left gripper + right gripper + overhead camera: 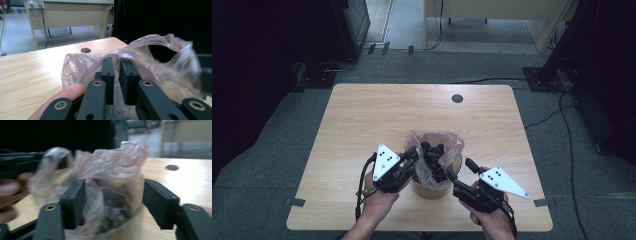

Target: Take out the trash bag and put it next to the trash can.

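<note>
A round tan tub [432, 190] stands near the table's front edge, lined with a thin clear plastic bag [452, 142] that holds several dark pieces [432, 152]. My left gripper [413, 152] is at the tub's left rim. In the left gripper view its jaws [117, 61] stand nearly together, with bunched film of the bag [160, 50] in the narrow gap. My right gripper [459, 169] sits just right of the tub with its jaws wide apart. In the right gripper view the open gripper [113, 185] frames the bag [112, 162] and the tub's rim [132, 218] without touching them.
The wooden table [362, 115] has a round cable hole [457, 98] at its far edge. A pale desk [492, 10] stands beyond it on the grey carpet. Cables [562, 110] run along the floor at the right, and dark equipment flanks both sides.
</note>
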Motion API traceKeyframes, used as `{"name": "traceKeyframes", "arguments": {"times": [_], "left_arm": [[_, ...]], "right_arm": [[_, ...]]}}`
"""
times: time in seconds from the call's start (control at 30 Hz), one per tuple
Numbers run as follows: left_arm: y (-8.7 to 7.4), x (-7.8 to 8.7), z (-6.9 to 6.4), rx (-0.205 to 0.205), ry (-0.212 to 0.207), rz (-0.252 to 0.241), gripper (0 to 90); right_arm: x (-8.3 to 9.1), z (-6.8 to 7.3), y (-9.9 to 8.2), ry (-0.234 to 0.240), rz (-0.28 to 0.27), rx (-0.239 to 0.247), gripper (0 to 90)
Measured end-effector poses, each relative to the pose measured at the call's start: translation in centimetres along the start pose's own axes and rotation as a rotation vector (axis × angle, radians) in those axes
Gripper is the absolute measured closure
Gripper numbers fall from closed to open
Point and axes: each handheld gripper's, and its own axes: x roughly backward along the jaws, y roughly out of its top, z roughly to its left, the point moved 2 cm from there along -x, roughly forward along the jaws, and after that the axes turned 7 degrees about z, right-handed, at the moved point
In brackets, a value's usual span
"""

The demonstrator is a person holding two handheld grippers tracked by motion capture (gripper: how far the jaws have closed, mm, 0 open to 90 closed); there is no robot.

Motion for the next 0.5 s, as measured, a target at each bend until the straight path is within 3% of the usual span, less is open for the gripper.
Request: {"name": "traceKeyframes", "arguments": {"times": [0.23, 0.37, 0.5], "left_arm": [[0.0, -0.5, 0.1, 0.013, 0.006, 0.010, 80.8], [0.1, -0.4, 0.1, 0.013, 0.008, 0.006, 80.1], [0.2, -0.2, 0.2, 0.023, 0.011, -0.002, 79.5]], "right_arm": [[-1.6, 2.7, 0.0, 0.111, 0.048, 0.031, 26.0], [-2.8, 3.9, -0.1, 0.108, 0.108, 0.039, 20.1], [-3.9, 5.2, 0.0, 0.034, 0.142, 0.085, 20.6]]}}
